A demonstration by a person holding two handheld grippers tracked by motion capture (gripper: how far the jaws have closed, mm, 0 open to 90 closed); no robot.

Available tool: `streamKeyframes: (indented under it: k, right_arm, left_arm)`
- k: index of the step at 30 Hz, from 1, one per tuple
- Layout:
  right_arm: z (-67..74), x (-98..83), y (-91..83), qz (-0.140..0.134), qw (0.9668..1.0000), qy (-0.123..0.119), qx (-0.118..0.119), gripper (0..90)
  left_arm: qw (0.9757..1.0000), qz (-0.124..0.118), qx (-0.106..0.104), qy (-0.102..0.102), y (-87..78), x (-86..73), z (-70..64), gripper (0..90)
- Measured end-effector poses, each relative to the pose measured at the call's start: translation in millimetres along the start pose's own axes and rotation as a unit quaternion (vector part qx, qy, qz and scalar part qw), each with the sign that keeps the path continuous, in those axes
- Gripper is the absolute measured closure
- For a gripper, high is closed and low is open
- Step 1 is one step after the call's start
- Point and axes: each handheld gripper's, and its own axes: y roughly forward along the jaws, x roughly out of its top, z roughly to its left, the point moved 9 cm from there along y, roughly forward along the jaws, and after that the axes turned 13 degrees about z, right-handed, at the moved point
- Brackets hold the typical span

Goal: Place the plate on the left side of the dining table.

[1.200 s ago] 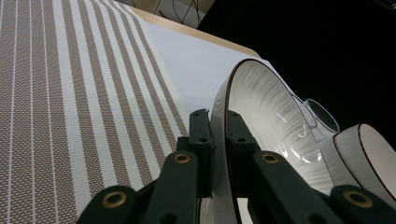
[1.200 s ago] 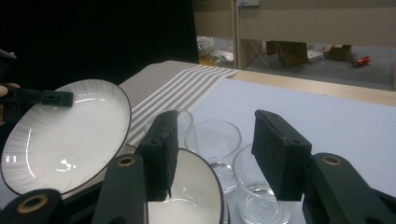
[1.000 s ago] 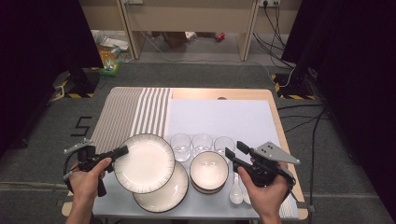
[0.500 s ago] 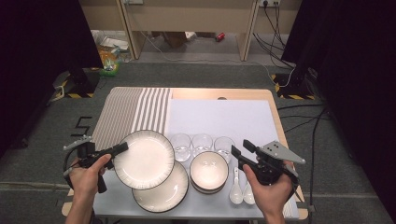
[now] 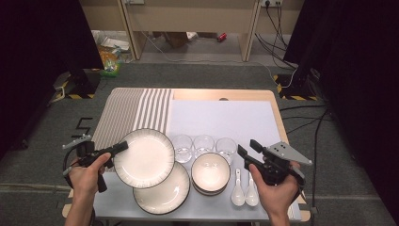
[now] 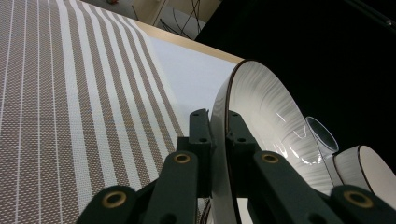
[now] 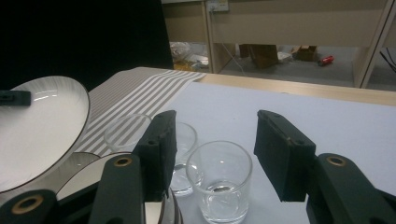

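Left gripper (image 5: 120,147): clamped on the left rim of the round white ribbed plate with a dark edge (image 5: 144,157), holding it tilted above the near-left of the desk (image 5: 221,93).
Second plate (image 5: 162,194): a matching one lies flat on the desk under the lifted plate, near edge.
Right gripper (image 5: 248,152): jaws wide with nothing between them, and they have just been opening; it hovers near right, facing the clear drinking glass (image 7: 219,179) at the right of a row of three.
Other things: a stack of white bowls (image 5: 211,172) and two white ceramic spoons (image 5: 243,190) sit between the plates and the right hand.
Doing it well: probably keep the grip deep on the rim, level the plate before setting it on the striped grey placemat (image 5: 131,110), and stay clear of the glasses.
Writing: no brand or label can be read.
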Motion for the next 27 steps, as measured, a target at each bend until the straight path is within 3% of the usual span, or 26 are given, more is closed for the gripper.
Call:
streamKeyframes:
  k: [8, 27]
  right_arm:
    - [-7.6, -1.0, -1.3, 0.002, 0.9999, 0.014, -0.010, 47.9]
    - [-15.0, -1.0, -2.1, -0.002, 0.9997, 0.013, -0.020, 47.5]
  left_arm:
    - [1.0000, -0.003, 0.001, -0.005, 0.5, 2.6, 2.3, 83.6]
    - [0.9997, -0.015, 0.007, -0.016, -7.0, 11.0, 15.5, 83.6]
